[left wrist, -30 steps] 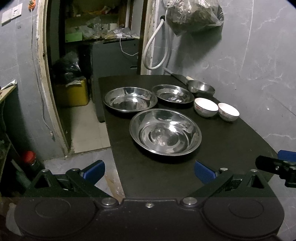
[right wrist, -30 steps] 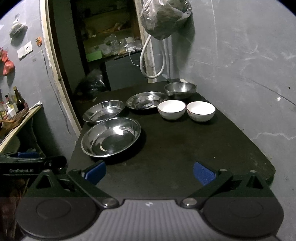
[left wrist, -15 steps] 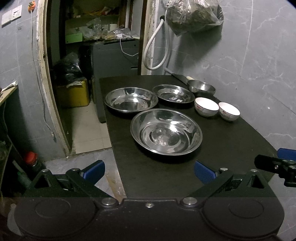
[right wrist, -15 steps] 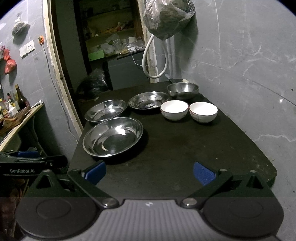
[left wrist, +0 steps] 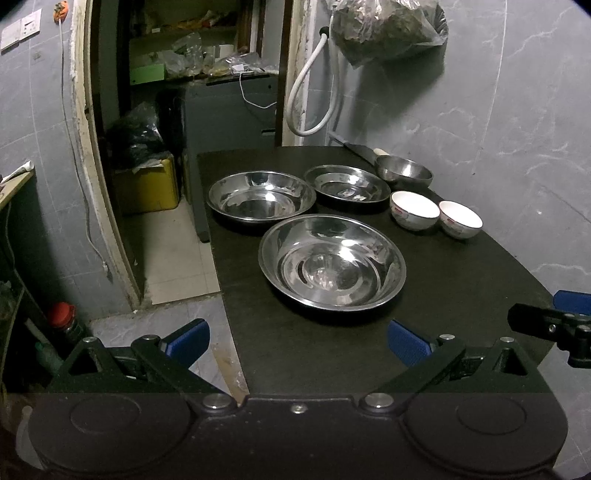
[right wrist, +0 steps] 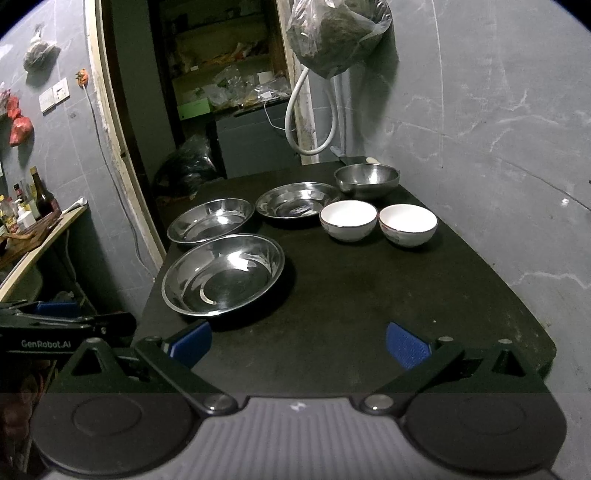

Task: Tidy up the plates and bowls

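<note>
A black table [left wrist: 461, 295] [right wrist: 388, 295] holds three steel plates: a large near one [left wrist: 331, 262] [right wrist: 222, 275], a middle one [left wrist: 261, 195] [right wrist: 210, 220] and a far one [left wrist: 347, 183] [right wrist: 295, 199]. A small steel bowl [left wrist: 404, 171] [right wrist: 366, 180] stands at the back. Two white bowls [left wrist: 414, 209] [left wrist: 460, 223] [right wrist: 348, 220] [right wrist: 408, 224] sit side by side on the right. My left gripper [left wrist: 297, 341] is open and empty at the table's near left edge. My right gripper [right wrist: 297, 343] is open and empty over the near table edge.
A knife [left wrist: 356, 147] lies at the table's back by the wall. A bag [left wrist: 384, 31] and a white hose [left wrist: 310, 92] hang above. A doorway with a yellow box [left wrist: 146, 188] opens to the left. A shelf with bottles [right wrist: 33, 206] is far left.
Both grippers have drifted slightly, the views shifting a little. Nothing on the table has moved.
</note>
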The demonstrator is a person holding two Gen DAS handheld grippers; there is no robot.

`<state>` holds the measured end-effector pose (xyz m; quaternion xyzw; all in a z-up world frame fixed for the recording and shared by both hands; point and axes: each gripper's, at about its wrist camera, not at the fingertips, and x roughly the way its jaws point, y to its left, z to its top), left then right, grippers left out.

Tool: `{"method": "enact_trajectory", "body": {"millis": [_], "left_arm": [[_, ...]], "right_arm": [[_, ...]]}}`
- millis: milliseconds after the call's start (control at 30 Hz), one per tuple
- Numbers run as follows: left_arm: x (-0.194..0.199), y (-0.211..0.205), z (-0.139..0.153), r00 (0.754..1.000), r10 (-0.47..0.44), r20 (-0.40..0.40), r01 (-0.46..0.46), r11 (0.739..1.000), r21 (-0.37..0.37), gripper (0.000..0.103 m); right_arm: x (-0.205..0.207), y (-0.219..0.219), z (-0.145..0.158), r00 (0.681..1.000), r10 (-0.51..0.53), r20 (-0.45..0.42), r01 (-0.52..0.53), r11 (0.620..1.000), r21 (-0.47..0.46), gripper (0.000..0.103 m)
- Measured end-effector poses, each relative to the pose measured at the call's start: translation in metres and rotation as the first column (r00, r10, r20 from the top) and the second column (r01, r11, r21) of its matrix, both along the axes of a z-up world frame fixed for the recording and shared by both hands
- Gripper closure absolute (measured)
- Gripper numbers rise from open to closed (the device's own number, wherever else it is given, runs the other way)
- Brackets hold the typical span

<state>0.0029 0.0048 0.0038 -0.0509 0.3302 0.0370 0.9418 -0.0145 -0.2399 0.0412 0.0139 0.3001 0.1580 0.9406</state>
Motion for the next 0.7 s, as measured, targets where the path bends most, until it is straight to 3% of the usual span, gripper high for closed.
{"method": "enact_trajectory", "body": {"millis": [700], "left_arm": [[0.031, 0.001, -0.006, 0.998, 0.027, -0.048, -0.025, 0.999, 0.030, 0.001]], "right_arm": [[0.032, 0.000, -0.012, 0.997, 0.061, -0.042, -0.060, 0.998, 0.024, 0.000]]}}
